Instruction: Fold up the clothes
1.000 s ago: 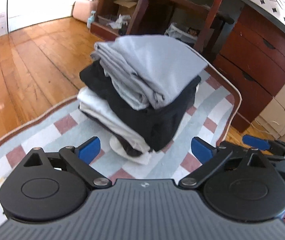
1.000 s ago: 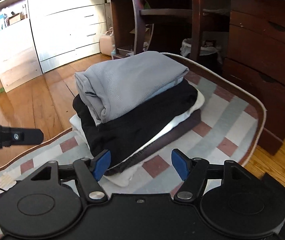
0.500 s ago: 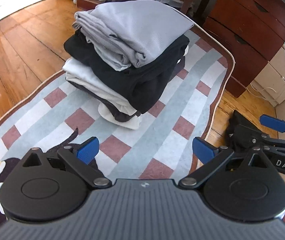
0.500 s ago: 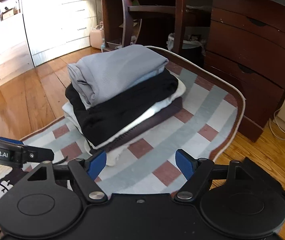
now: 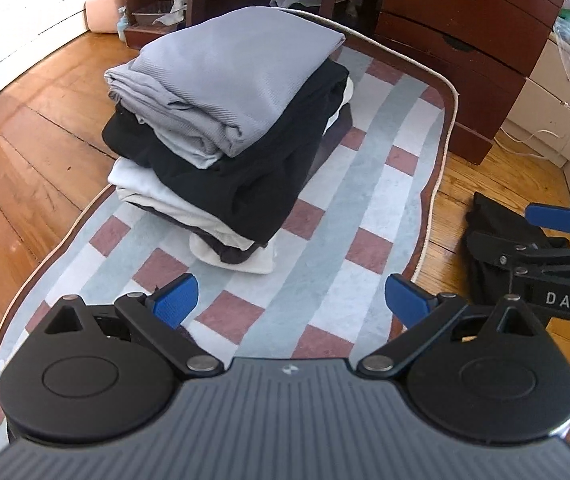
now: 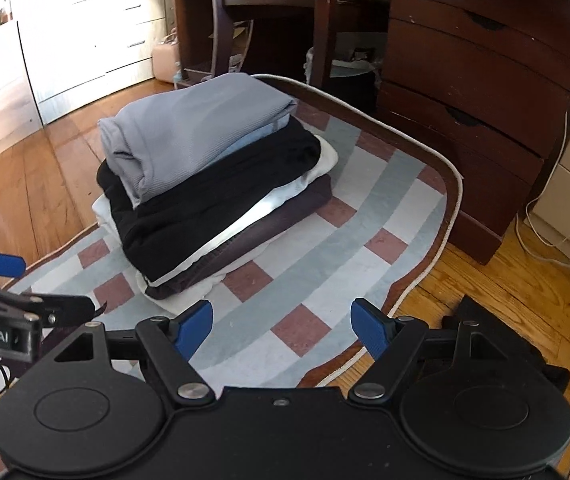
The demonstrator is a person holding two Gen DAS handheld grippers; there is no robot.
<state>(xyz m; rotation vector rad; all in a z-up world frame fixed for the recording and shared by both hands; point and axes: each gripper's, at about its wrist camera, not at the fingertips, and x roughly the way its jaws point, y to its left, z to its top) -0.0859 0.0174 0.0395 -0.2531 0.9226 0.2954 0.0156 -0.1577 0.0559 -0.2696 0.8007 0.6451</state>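
Observation:
A stack of folded clothes (image 5: 225, 136) sits on a striped rug (image 5: 325, 240), with a grey garment (image 5: 237, 68) on top, then black, white and dark brown layers. The stack also shows in the right wrist view (image 6: 205, 176). My left gripper (image 5: 291, 300) is open and empty, held above the rug in front of the stack. My right gripper (image 6: 283, 330) is open and empty, near the rug's right edge. A crumpled black garment (image 5: 497, 248) lies on the wooden floor right of the rug, under the right gripper; it also shows in the right wrist view (image 6: 525, 344).
A dark wooden drawer unit (image 6: 477, 100) stands behind the rug at the right. A chair (image 6: 277, 4) and a bin (image 6: 349, 72) stand behind the stack. White cabinets (image 6: 85, 32) line the far left. Cables (image 6: 549, 232) trail on the floor at right.
Both grippers have pulled back from the stack, so it looks smaller and farther. The black garment on the floor has come into view. Both stay open.

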